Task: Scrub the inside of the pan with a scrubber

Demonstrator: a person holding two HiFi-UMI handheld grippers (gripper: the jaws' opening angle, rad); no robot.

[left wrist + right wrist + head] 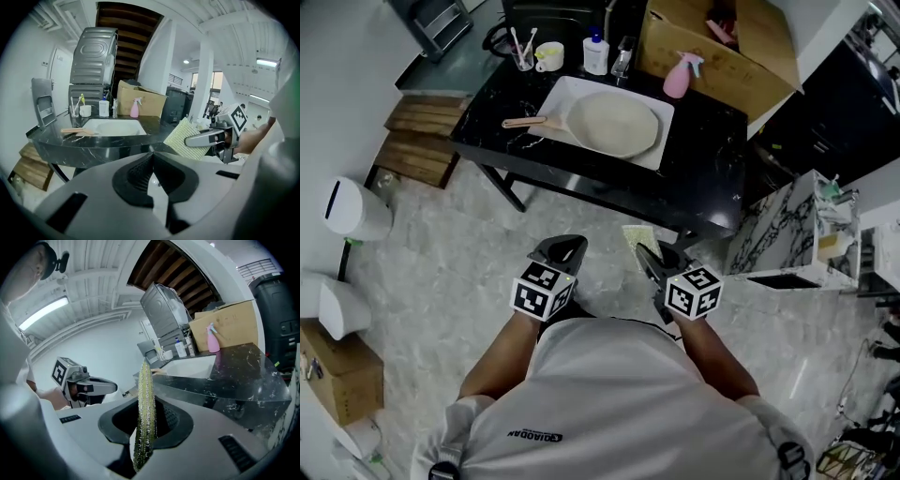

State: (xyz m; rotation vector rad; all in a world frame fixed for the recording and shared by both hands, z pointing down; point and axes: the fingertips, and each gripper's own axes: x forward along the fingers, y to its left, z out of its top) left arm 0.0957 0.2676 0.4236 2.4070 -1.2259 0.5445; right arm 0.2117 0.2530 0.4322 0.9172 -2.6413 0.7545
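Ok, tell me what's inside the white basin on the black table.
A pale pan lies in the basin, its wooden handle reaching over the left rim. The pan covers most of the basin's floor, so anything beneath it cannot be seen.

Table top (703,159): glossy black veined stone. Pan (614,124): matt pale inside; handle (523,122) wood. Scrubber (144,413): coarse, glittery weave. Box (731,70): cardboard.

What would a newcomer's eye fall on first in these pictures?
First, the pale pan with a wooden handle, lying in the white basin of the black marble table ahead. Next, the yellow-green scrubber clamped in the right claw, while the left claw is shut on nothing; both are short of the table.
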